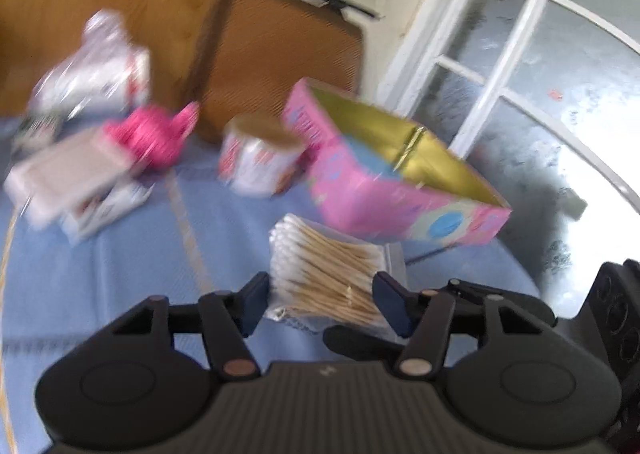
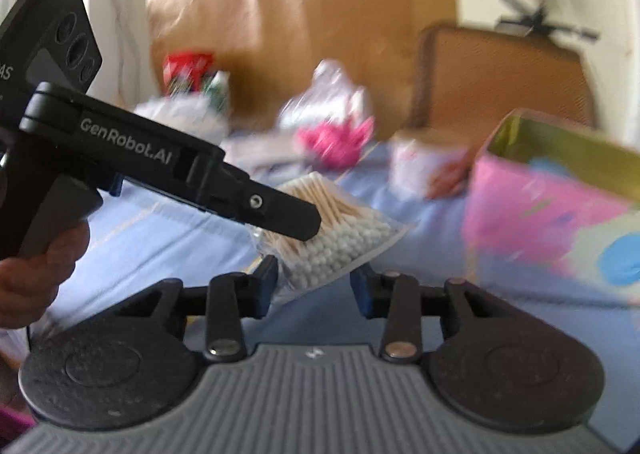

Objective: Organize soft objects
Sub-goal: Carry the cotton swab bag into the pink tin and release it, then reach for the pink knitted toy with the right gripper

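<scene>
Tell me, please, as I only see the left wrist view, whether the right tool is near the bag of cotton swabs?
Observer: Yes. The right tool is open, and the bag of cotton swabs lies just ahead of its fingers.
Operator: Does the left tool touch the bag from that side?
Observer: Its finger overlaps the bag's top there. The blur hides whether they touch.
Operator: Is there anything behind that I miss?
Observer: A red packet stands at the far left, near the wooden wall.

Swab bag (image 1: 324,274) on cloth (image 1: 120,274), box (image 1: 400,182) just behind.
</scene>
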Action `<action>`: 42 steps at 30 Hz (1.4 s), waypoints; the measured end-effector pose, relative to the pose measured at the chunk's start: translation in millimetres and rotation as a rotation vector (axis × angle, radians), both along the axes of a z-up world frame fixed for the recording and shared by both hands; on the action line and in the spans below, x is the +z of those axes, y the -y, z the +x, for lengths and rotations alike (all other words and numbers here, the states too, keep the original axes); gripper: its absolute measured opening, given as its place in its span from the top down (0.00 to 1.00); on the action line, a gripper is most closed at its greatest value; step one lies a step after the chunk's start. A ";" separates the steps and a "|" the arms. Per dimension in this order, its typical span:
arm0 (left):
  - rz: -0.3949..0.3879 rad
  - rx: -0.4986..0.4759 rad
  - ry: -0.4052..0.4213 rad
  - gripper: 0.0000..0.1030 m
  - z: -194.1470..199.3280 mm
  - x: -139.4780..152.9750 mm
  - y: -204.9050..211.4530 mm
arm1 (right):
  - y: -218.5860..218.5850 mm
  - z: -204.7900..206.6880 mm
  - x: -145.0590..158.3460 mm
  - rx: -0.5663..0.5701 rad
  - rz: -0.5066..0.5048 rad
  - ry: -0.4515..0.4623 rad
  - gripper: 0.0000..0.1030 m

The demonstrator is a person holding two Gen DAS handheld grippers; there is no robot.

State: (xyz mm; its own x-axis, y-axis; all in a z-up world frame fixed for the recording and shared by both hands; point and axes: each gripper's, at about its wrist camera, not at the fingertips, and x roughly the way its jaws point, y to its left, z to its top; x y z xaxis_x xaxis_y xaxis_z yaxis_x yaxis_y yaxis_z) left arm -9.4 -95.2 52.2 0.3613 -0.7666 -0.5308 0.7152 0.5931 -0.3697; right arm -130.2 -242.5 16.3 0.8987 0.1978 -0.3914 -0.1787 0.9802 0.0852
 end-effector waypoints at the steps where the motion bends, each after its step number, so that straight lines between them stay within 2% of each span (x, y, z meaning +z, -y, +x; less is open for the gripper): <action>1: -0.006 -0.015 0.017 0.45 2.4 8.1 10.3 | 5.7 -0.8 4.2 -0.023 -0.004 0.024 0.59; 6: -0.018 -0.093 0.104 0.45 11.6 36.7 75.6 | 51.1 4.7 22.8 -0.170 -0.007 0.099 0.59; 10: -0.010 -0.139 0.131 0.45 20.1 41.4 133.8 | 93.1 16.2 29.1 -0.290 0.021 0.095 0.59; 12: 0.003 -0.146 0.146 0.40 22.4 40.4 161.5 | 114.4 19.8 29.5 -0.353 0.041 0.086 0.58; 16: 0.037 -0.140 0.123 0.38 27.3 29.8 194.4 | 148.4 31.8 23.7 -0.566 0.004 0.065 0.58; 18: 0.023 -0.134 0.105 0.37 27.0 26.1 190.1 | 163.4 31.7 19.8 -0.627 0.011 0.050 0.54; 23: -0.006 -0.120 0.115 0.37 22.0 25.4 153.6 | 173.6 19.4 13.3 -0.667 0.073 0.075 0.53; 28: -0.049 -0.035 0.075 0.37 25.5 18.2 81.5 | 153.0 12.8 18.7 -0.599 0.111 0.151 0.53; 32: -0.059 0.128 0.044 0.35 35.2 1.0 4.3 | 123.1 27.2 32.9 -0.438 0.143 0.164 0.53; 35: -0.045 0.276 0.016 0.35 48.5 -14.1 -50.4 | 89.6 46.7 40.0 -0.289 0.149 0.133 0.53; 40: 0.000 0.491 0.023 0.35 60.0 -34.8 -119.9 | 28.9 96.0 46.7 -0.095 0.125 0.071 0.53; 41: -0.010 0.519 0.015 0.35 60.9 -38.0 -130.0 | 17.6 107.0 47.1 -0.070 0.099 0.065 0.53; 42: -0.055 0.526 -0.012 0.35 62.6 -39.5 -140.1 | 6.8 120.9 47.0 -0.051 0.074 0.053 0.53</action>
